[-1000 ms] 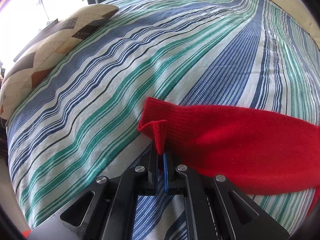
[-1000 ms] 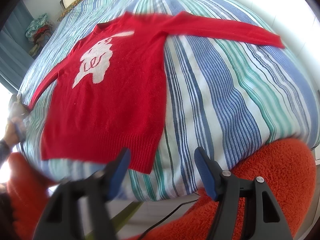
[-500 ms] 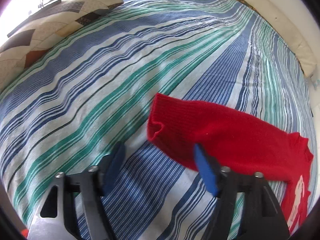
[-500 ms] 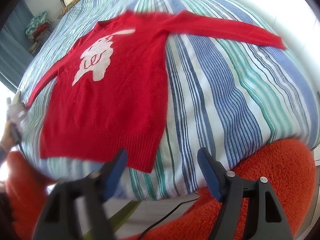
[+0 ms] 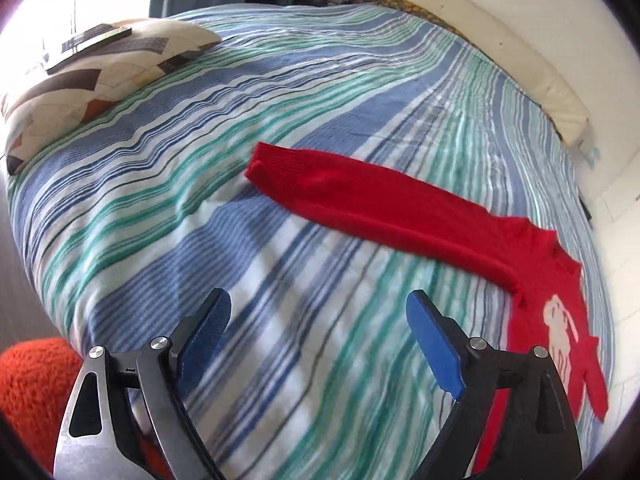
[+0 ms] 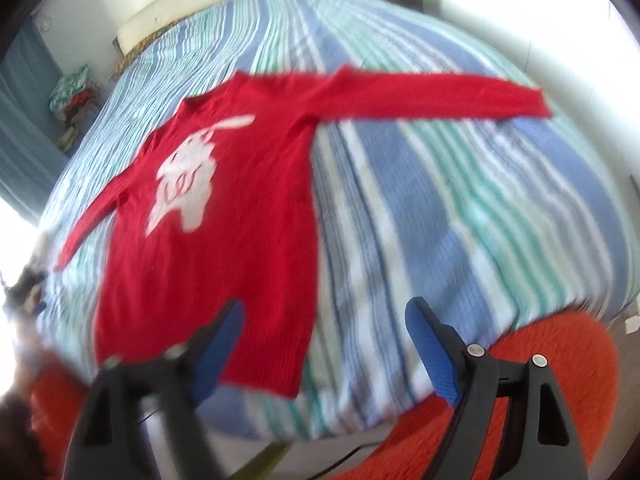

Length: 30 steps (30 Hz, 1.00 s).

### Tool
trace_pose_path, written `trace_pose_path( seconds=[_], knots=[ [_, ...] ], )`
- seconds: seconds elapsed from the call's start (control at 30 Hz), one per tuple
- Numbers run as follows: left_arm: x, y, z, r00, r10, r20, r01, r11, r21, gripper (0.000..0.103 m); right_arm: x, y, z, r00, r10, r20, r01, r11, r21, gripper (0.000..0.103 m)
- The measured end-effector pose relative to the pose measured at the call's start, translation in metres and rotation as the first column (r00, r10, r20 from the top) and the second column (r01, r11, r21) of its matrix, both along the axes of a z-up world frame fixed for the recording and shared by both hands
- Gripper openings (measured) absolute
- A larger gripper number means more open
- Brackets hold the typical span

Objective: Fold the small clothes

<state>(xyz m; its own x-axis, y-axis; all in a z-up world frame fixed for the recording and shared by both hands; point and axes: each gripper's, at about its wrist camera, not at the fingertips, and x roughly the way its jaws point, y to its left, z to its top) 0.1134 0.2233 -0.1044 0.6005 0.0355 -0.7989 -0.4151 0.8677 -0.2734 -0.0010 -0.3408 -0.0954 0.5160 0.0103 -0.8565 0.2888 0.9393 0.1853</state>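
A small red sweater (image 6: pixel 248 208) with a white rabbit design lies flat, face up, on the striped bed, both sleeves spread out. In the left wrist view its sleeve (image 5: pixel 372 208) stretches across the bed ahead of me, the cuff at the left end. My left gripper (image 5: pixel 318 340) is open and empty, above the bedspread, short of the sleeve. My right gripper (image 6: pixel 324 344) is open and empty, above the sweater's hem at the near bed edge. The right wrist view is blurred.
The bedspread (image 5: pixel 240 120) has blue, green and white stripes. A patterned pillow (image 5: pixel 92 64) lies at the far left. A cream headboard cushion (image 5: pixel 500 60) runs along the far side. An orange fluffy seat (image 6: pixel 532 400) sits at the bed's near edge.
My left gripper let go of the sleeve cuff, opened wide and pulled back and up. The sleeve now lies flat. My right gripper stayed open and shifted a little.
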Motion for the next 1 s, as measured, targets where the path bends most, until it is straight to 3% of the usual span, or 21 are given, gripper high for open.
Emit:
trace_pose_path(
  seconds=[0.13, 0.23, 0.33, 0.43, 0.53, 0.63, 0.73, 0.77, 0.83, 1.0],
  knots=[
    [-0.007, -0.038, -0.006, 0.993, -0.115, 0.019, 0.113, 0.992, 0.063, 0.092, 0.007, -0.01, 0.017, 0.995, -0.01, 0.099, 0.025, 0.988, -0.155, 0.082],
    [-0.008, -0.052, -0.019, 0.985, -0.173, 0.001, 0.172, 0.982, 0.071, 0.092, 0.004, -0.008, 0.018, 0.982, -0.002, 0.19, 0.059, 0.953, -0.297, 0.082],
    [-0.009, -0.059, -0.023, 0.983, -0.181, -0.002, 0.18, 0.978, 0.107, 0.091, 0.006, -0.01, 0.009, 0.982, -0.012, 0.189, 0.065, 0.96, -0.273, 0.082],
    [-0.01, -0.072, -0.008, 0.974, -0.208, 0.092, 0.19, 0.966, 0.174, 0.092, 0.004, -0.018, 0.011, 0.976, -0.045, 0.213, 0.097, 0.966, -0.24, 0.082],
    [0.007, -0.092, -0.001, 0.955, -0.271, 0.125, 0.237, 0.943, 0.232, 0.097, 0.002, -0.028, 0.01, 0.972, -0.092, 0.217, 0.137, 0.97, -0.201, 0.082],
    [0.038, -0.109, -0.014, 0.941, -0.33, 0.071, 0.308, 0.926, 0.218, 0.1, 0.002, -0.033, 0.003, 0.972, -0.119, 0.204, 0.155, 0.973, -0.171, 0.082],
    [0.069, -0.112, -0.059, 0.938, -0.335, -0.086, 0.344, 0.929, 0.136, 0.102, 0.002, -0.033, 0.0, 0.973, -0.119, 0.198, 0.152, 0.975, -0.163, 0.082],
    [0.072, -0.114, -0.071, 0.932, -0.344, -0.113, 0.358, 0.923, 0.145, 0.103, 0.002, -0.033, 0.001, 0.973, -0.116, 0.201, 0.15, 0.975, -0.165, 0.082],
    [0.066, -0.117, -0.071, 0.933, -0.354, -0.068, 0.36, 0.913, 0.192, 0.103, 0.0, -0.033, 0.001, 0.972, -0.113, 0.207, 0.148, 0.975, -0.166, 0.082],
    [0.062, -0.119, -0.072, 0.934, -0.355, -0.052, 0.358, 0.912, 0.2, 0.103, -0.002, -0.037, -0.001, 0.97, -0.126, 0.207, 0.157, 0.977, -0.146, 0.082]
  ],
)
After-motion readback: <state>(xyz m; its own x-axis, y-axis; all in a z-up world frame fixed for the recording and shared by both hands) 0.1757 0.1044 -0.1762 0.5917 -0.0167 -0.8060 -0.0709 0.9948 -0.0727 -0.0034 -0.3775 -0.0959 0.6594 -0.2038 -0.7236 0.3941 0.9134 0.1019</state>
